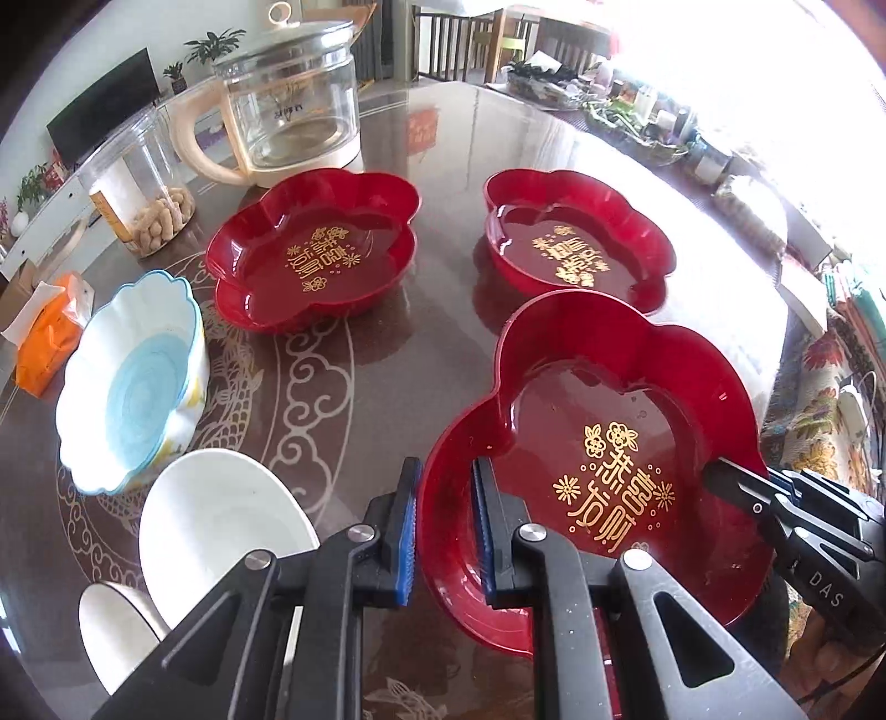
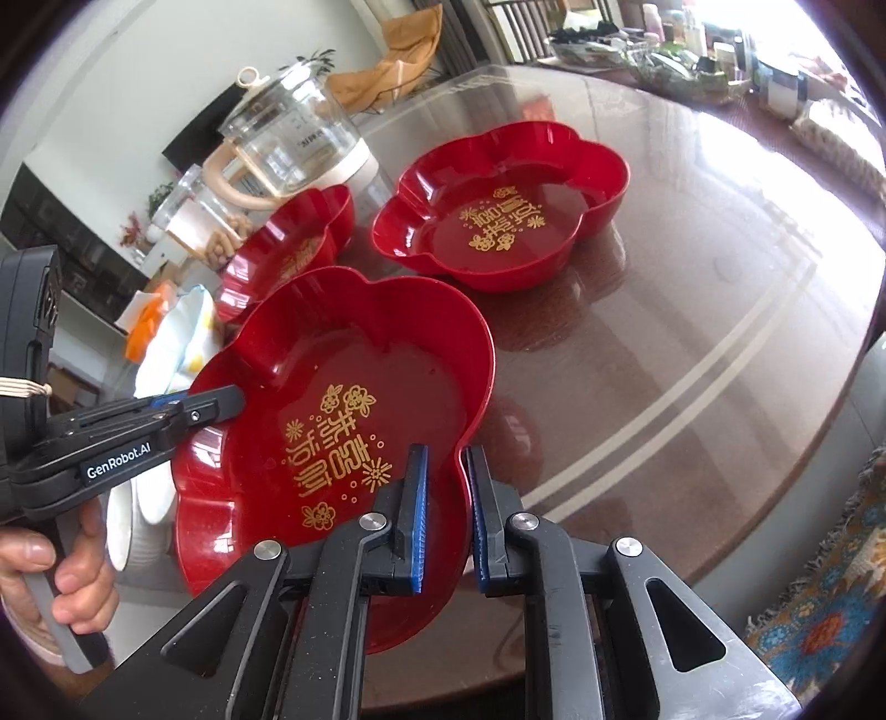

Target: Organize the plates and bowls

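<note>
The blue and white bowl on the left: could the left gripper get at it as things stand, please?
Probably not yet: the left gripper is shut on the near red dish's rim. Once it lets go, the blue and white bowl sits unobstructed beside it.

Premises: a private home, dining and living area combined. Evidence: round glass-topped dining table (image 1: 454,166) with ornamental pattern beneath; glass kettle (image 1: 288,105) and jar of peanuts (image 1: 138,194) on it; tissue pack (image 1: 50,332) at the edge. Television (image 1: 105,116) and potted plants (image 1: 213,47) along the wall. Wooden chairs (image 1: 443,39) behind. Patterned rug (image 2: 830,620) on the floor.
</note>
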`<state>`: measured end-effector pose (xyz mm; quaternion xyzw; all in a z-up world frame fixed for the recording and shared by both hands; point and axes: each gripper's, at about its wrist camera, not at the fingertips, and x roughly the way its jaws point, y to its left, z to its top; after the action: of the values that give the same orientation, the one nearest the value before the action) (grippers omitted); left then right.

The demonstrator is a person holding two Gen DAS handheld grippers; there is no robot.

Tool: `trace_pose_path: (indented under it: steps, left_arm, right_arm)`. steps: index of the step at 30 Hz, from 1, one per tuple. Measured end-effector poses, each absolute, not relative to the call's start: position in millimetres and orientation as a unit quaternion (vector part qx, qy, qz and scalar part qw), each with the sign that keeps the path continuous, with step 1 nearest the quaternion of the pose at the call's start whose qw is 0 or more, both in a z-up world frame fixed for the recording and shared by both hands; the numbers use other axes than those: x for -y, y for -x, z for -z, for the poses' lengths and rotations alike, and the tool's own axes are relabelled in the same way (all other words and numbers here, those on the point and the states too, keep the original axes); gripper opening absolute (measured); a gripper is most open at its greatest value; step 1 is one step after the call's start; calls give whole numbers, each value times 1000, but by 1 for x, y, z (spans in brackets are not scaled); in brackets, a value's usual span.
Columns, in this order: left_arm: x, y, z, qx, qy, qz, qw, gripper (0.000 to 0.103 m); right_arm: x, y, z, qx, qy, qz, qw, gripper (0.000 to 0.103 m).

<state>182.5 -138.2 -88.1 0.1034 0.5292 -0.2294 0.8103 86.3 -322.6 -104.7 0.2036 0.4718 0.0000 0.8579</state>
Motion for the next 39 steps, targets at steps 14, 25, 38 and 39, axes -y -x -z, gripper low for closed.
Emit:
trace_pose_path:
  steps: [14, 25, 38, 39]
  left_arm:
    - [144, -172, 146, -540, -97, 202, 811, 17]
    - [108, -161, 108, -483, -29, 157, 861, 76]
    - [80, -67, 17, -341, -32, 119, 932, 100]
    - [81, -62, 20, -345, -41, 109, 931, 100]
  right_arm:
    - [319, -67, 127, -483, -172, 51, 857, 16]
    - [319, -54, 108, -412, -166, 101, 890, 68]
    - [290, 45, 59, -224, -122, 180, 950, 74]
    - [290, 48, 62, -223, -118, 182, 950, 74]
